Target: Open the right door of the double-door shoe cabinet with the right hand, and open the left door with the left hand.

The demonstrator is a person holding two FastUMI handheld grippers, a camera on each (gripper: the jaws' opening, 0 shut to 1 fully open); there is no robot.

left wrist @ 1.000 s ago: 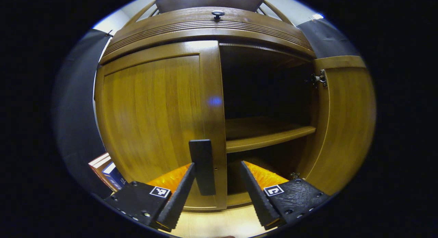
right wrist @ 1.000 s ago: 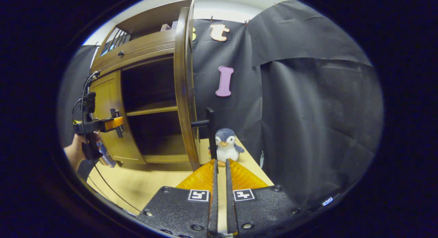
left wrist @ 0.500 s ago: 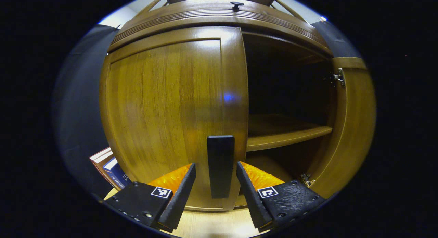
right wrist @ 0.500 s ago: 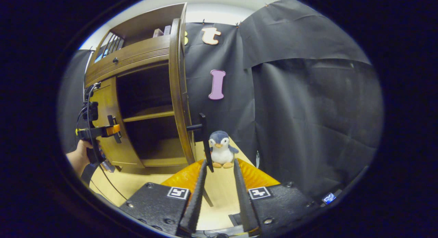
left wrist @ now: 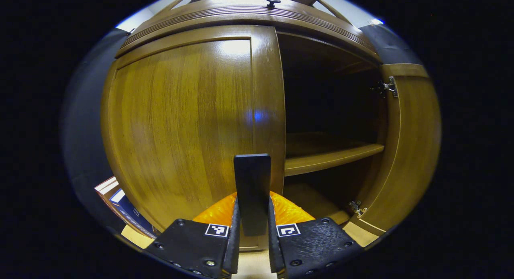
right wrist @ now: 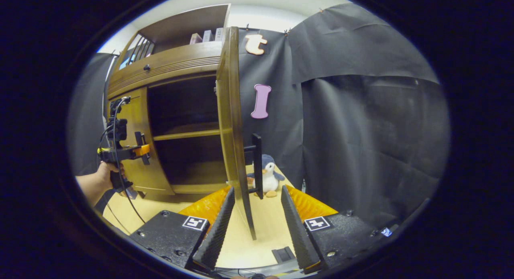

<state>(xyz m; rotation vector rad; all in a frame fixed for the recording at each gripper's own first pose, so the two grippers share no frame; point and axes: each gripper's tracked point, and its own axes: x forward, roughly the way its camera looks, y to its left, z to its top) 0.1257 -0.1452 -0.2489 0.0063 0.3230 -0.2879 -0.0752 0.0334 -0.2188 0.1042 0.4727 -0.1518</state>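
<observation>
The wooden shoe cabinet's left door [left wrist: 180, 122] is closed, and my left gripper [left wrist: 253, 206] is shut on its black vertical handle [left wrist: 253, 182], one finger on each side. The right door [left wrist: 409, 142] stands swung wide, baring a dark interior with one shelf [left wrist: 329, 156]. In the right gripper view that door [right wrist: 233, 122] shows edge-on with its black handle [right wrist: 257, 166] sticking out to the right. My right gripper [right wrist: 257, 227] is open below the door's lower edge, touching nothing. Farther off, the left gripper [right wrist: 124, 152], held by a hand [right wrist: 96, 182], sits at the left door.
A plush penguin [right wrist: 269, 174] stands on the light wooden surface [right wrist: 160, 208] behind the open right door. Books [left wrist: 120, 198] lie left of the cabinet's base. A drawer knob [left wrist: 273, 2] sits above the doors. Black cloth hangs to the right.
My left gripper has shut on the left door's handle. My right gripper has let go of the right door's handle, opened wide and drawn back.
</observation>
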